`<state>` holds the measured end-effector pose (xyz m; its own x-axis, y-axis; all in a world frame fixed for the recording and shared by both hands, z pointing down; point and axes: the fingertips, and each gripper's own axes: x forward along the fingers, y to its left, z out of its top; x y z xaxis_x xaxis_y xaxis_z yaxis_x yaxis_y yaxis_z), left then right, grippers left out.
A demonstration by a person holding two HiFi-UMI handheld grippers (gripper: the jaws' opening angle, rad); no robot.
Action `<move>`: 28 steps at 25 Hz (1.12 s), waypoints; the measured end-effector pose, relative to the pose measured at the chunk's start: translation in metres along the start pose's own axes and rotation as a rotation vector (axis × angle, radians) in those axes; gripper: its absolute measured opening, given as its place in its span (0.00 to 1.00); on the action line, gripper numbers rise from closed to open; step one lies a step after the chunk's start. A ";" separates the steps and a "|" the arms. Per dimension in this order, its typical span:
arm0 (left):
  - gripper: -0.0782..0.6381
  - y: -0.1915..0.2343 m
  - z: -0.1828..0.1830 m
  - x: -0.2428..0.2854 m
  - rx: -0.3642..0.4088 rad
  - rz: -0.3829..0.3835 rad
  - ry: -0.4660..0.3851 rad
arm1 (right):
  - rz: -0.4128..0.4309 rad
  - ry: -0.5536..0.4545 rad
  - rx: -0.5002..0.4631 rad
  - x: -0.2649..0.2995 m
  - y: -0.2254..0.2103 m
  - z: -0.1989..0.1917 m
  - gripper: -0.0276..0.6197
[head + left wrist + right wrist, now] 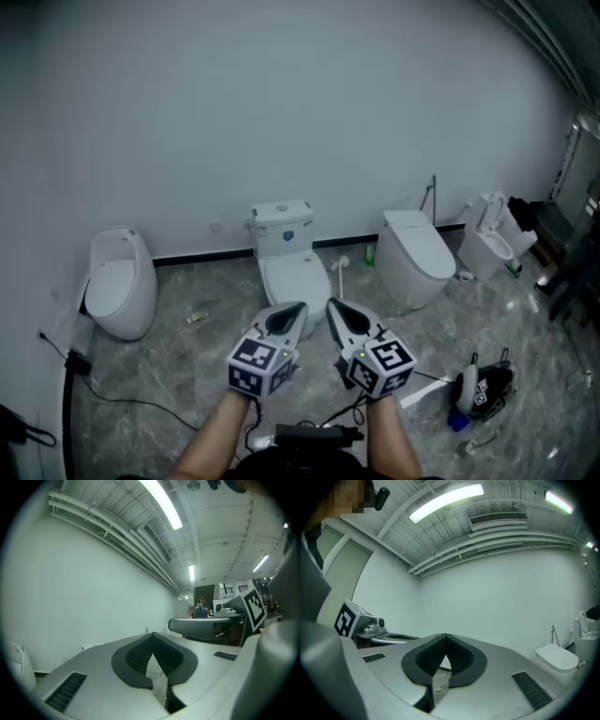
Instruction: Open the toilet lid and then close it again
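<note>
Marble floor [159, 370] inspected; toilet lid [294, 274] found down. Left gripper [299, 307], right gripper [330, 302] found closed on nothing; judged liable to slip off smooth lid edge.

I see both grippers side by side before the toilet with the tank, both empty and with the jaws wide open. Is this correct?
Not quite: the jaws are shut, not wide open. The left gripper and the right gripper each show their tips meeting in their own gripper views. The rest holds: both are empty, side by side before the toilet.
</note>
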<state>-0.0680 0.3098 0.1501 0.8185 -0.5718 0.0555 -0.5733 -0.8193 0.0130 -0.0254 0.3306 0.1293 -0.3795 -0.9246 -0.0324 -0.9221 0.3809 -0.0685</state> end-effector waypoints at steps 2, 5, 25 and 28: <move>0.12 0.001 0.001 0.002 -0.001 0.003 -0.006 | 0.007 0.002 0.001 0.002 -0.001 -0.002 0.06; 0.12 -0.001 0.000 0.005 -0.005 0.006 -0.009 | 0.008 0.002 0.006 0.000 -0.004 -0.004 0.06; 0.12 -0.002 -0.012 0.044 -0.035 0.036 -0.005 | 0.025 -0.019 0.045 0.003 -0.049 -0.012 0.06; 0.12 -0.004 -0.014 0.058 -0.040 0.035 -0.011 | 0.040 -0.015 0.049 0.005 -0.063 -0.015 0.06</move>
<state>-0.0189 0.2807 0.1669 0.7979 -0.6011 0.0457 -0.6028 -0.7963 0.0510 0.0298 0.3016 0.1479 -0.4142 -0.9087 -0.0512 -0.9014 0.4174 -0.1152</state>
